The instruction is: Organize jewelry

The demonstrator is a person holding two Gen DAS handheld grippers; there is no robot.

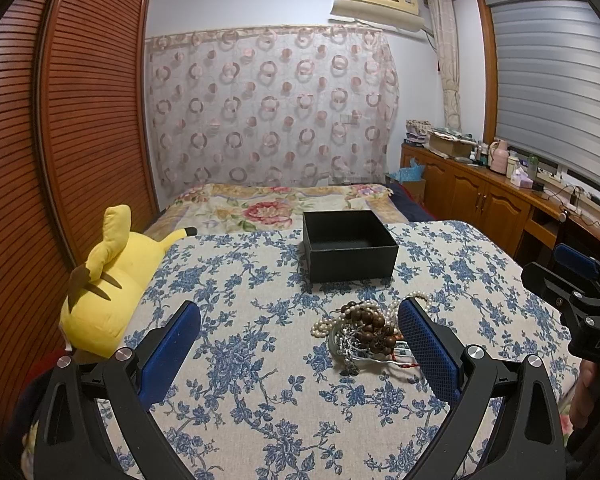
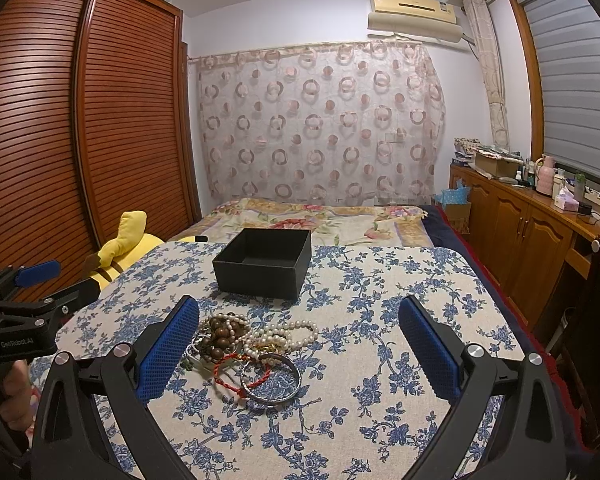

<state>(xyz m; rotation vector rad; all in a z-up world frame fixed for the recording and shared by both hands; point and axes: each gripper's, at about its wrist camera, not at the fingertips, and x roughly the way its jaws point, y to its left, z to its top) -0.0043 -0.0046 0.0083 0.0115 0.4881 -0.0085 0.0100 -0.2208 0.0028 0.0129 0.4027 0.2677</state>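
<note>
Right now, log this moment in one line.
left gripper open | right gripper open | jewelry pile on table | black box empty

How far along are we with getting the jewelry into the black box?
Nothing looks done yet: the black box appears empty. Nothing is in hand either; the left tool and right tool are both open over the table. Everything is left: the jewelry pile sits tangled on the floral tablecloth in front of the box, including the pearl strand, wooden beads, red cord and silver bangle.

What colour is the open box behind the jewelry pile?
The box is plain black, inside and out, seen best in the right wrist view.
</note>
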